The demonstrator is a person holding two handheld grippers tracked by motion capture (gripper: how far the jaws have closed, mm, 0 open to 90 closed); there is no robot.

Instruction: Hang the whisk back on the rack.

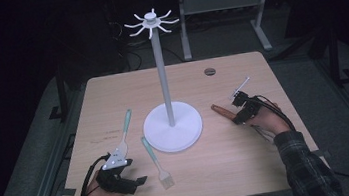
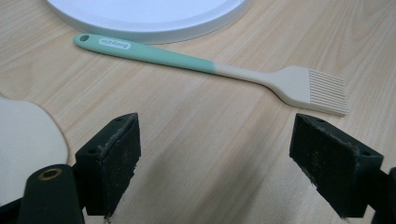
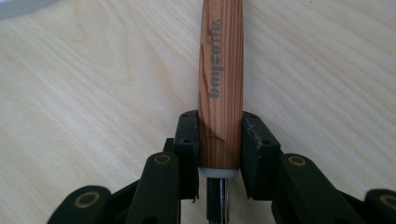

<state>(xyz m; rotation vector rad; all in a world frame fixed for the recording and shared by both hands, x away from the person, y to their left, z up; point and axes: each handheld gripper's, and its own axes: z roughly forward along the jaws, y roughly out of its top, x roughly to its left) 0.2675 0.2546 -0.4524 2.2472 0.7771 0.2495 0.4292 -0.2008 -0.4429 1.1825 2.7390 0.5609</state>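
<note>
- The right tongs [image 3: 219,140] are clamped on the reddish-brown wooden handle [image 3: 220,70] of a utensil that lies flat on the pale wooden table [image 1: 230,161] near its right edge; both pads sit against the wood just above a white collar and a metal shank.
- The handle looks stiff, light and smoothly finished (a bit slippery, I'd guess), so a grip low on its thick end, as here, seems the sensible place.
- The left tongs [image 2: 215,158] stand wide apart with nothing between them, resting near the front left corner.
- The left gripper view brings close a mint-and-cream silicone pastry brush [image 2: 210,70] beside the white round base [image 2: 149,18] of a tall hook stand [image 1: 165,79].
- From above, a mint-handled spatula [image 1: 122,134] also lies toward the left edge.
</note>
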